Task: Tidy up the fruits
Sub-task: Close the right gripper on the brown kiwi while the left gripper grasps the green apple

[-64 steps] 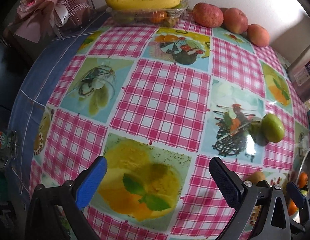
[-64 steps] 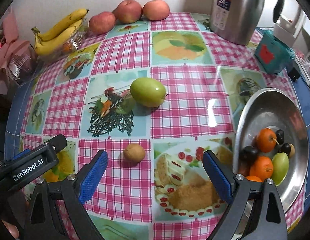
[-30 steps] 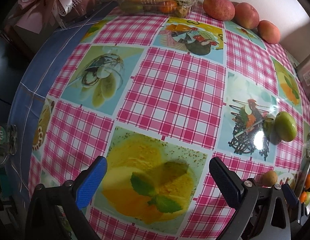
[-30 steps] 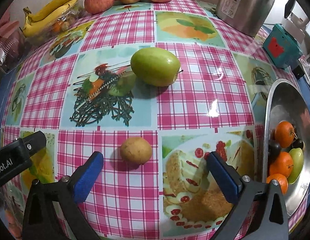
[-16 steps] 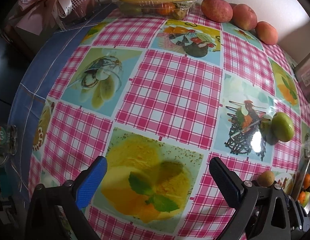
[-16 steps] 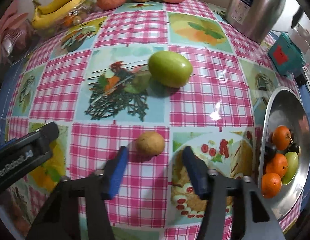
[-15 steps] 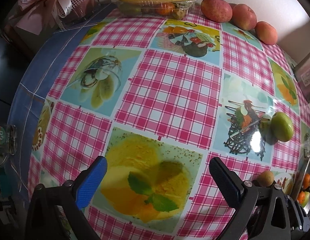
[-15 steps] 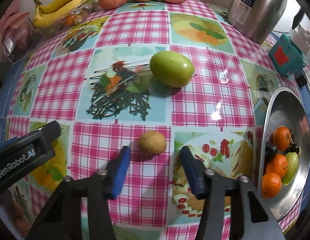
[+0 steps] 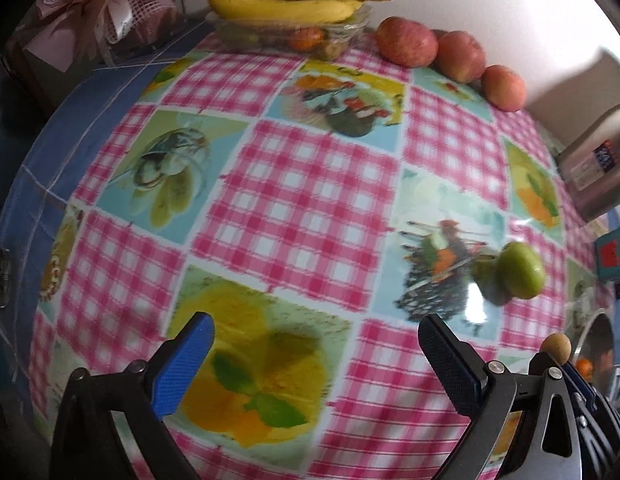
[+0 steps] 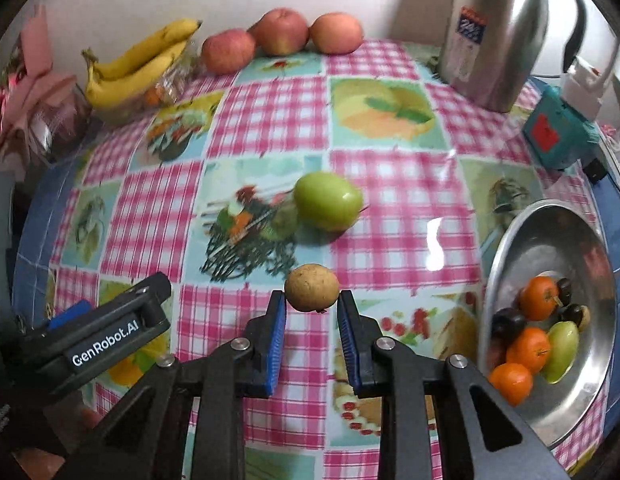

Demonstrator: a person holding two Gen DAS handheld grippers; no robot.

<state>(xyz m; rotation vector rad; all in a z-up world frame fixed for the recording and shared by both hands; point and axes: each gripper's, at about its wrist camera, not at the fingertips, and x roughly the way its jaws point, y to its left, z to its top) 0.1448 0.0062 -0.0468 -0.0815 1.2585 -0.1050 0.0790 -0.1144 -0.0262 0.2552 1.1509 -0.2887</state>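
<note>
Now pinching a small brown fruit (image 10: 311, 287) between the blue pads of the right gripper (image 10: 312, 308), whose jaws were spread wide two seconds ago and have been narrowing since; fruit seeming lifted off the checked tablecloth (image 10: 270, 120) where it was lying before, though hard to confirm. Holding the left gripper (image 9: 314, 344) with jaws spread wide over the cloth, gripping nothing, much as in the earlier views.

Showing only as a small round top (image 9: 555, 346) in the left wrist view, peeking above the dark gripper body. Blurring from motion in both views, smearing the cloth prints. Cutting off the metal bowl (image 10: 550, 240) at the right edge; some dark fruits inside too small to name. Hiding the contents of the clear tray (image 10: 166, 88) under the bananas (image 10: 138, 64).

Counting: one green fruit (image 10: 328, 200) lying loose mid-table, three red apples (image 10: 282, 32) along the wall, one bunch of bananas, three or four orange fruits (image 10: 528, 346) and one green one in the bowl, one steel flask (image 10: 494, 36).
</note>
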